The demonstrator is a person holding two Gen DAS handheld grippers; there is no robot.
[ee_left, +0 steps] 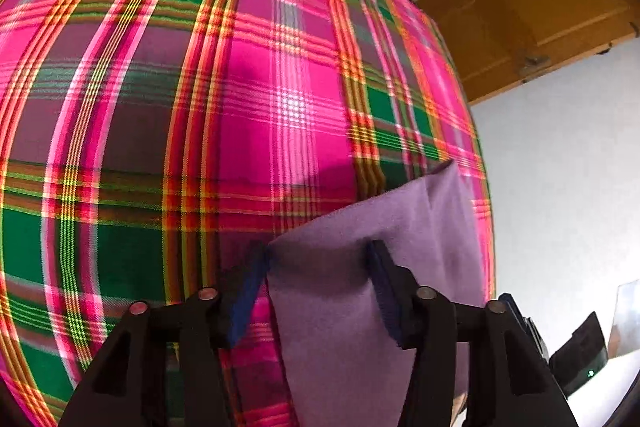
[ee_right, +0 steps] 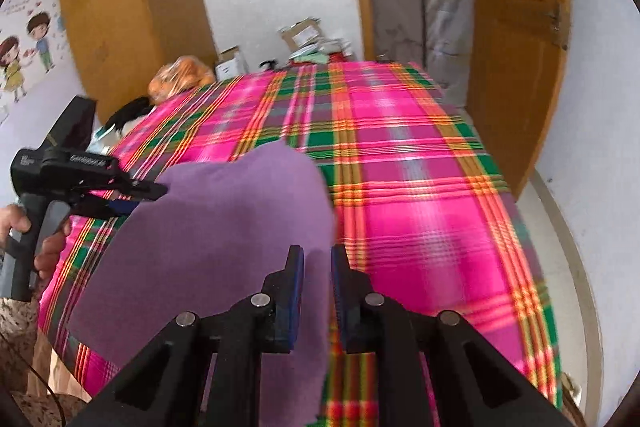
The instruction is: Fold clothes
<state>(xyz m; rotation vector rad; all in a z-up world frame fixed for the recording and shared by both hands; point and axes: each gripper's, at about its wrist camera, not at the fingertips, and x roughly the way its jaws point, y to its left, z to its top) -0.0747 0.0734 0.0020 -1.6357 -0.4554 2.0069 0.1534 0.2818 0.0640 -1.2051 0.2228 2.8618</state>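
Purple cloth (ee_right: 224,227) hangs pinched between left gripper (ee_left: 320,259) and right gripper (ee_right: 318,259), each clamping an edge.

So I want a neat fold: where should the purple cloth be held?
Hold the purple cloth by its near edge, one corner per gripper, coming from the near side of the bed. That edge is free; the rest drapes forward.

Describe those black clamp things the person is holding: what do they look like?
Each gripper, left and right, is black plastic with two flat fingers lined with blue pads and round silver pins at the joints. From the side, the left one resembles a pistol-grip tool with pale lettering, held by a bare hand.
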